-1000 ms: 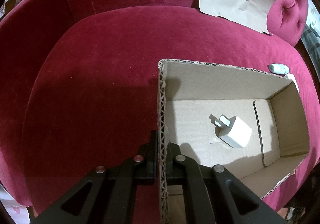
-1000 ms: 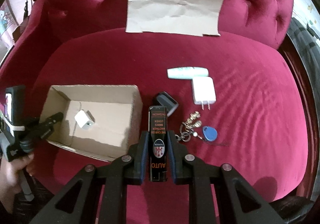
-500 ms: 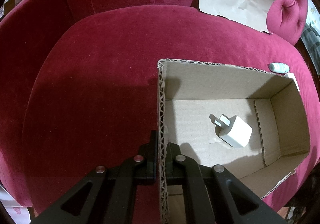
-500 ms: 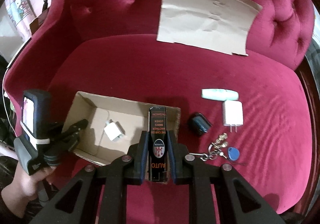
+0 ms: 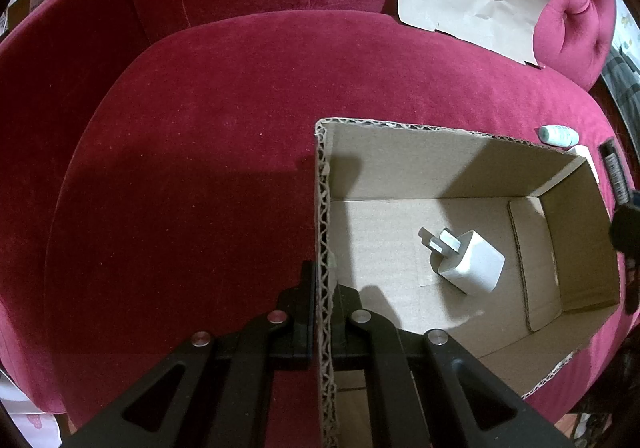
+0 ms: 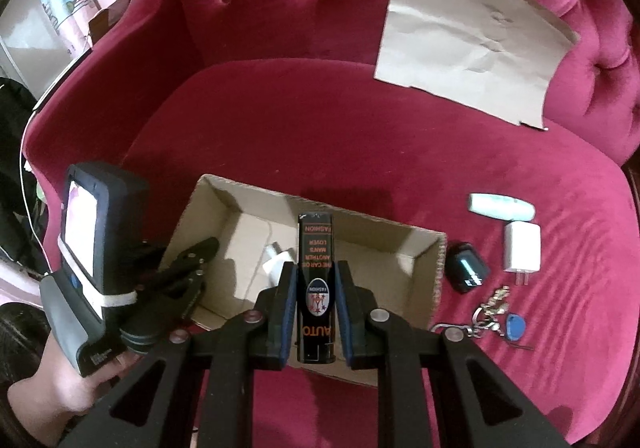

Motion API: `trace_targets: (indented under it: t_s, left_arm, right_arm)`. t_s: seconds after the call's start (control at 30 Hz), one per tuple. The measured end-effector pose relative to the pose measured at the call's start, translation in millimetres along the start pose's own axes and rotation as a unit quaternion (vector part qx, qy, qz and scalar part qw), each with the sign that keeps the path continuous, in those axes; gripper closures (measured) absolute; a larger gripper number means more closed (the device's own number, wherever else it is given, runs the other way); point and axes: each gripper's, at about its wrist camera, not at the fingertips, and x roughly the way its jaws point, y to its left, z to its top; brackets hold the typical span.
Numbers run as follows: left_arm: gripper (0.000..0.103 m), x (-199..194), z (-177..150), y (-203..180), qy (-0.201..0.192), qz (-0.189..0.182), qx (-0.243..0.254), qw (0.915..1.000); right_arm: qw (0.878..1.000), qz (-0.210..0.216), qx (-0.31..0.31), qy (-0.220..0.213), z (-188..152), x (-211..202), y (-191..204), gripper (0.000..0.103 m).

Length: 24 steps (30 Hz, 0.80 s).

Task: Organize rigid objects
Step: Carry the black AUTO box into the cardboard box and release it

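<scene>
An open cardboard box (image 5: 440,167) (image 6: 440,260) sits on a red velvet sofa seat. My left gripper (image 5: 322,276) is shut on the box's left wall, one finger inside and one outside; it also shows in the right wrist view (image 6: 196,256). A small white charger cube (image 5: 470,266) (image 6: 276,264) lies on the box floor. My right gripper (image 6: 316,276) is shut on a black lighter (image 6: 316,280) with orange lettering, held over the box interior.
Right of the box on the seat lie a pale green tube (image 6: 500,206), a flat white charger (image 6: 521,252), a small black case (image 6: 466,272) and a key bunch with a blue tag (image 6: 496,318). A sheet of brown paper (image 6: 472,55) leans on the backrest. A hand (image 6: 60,384) holds the left gripper.
My right gripper has carried the black lighter leftward, from beside the box to above its inside. The left gripper and the box have stayed still.
</scene>
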Motion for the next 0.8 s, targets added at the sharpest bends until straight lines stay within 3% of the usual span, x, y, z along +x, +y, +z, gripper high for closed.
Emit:
trace_targets:
  t_s: [0.8]
  left_arm:
    - [0.1, 0, 0, 1, 0.0, 0.0, 0.0, 1.0]
  right_arm:
    - [0.998, 0.035, 0.037, 0.025, -5, 48, 19, 0.084]
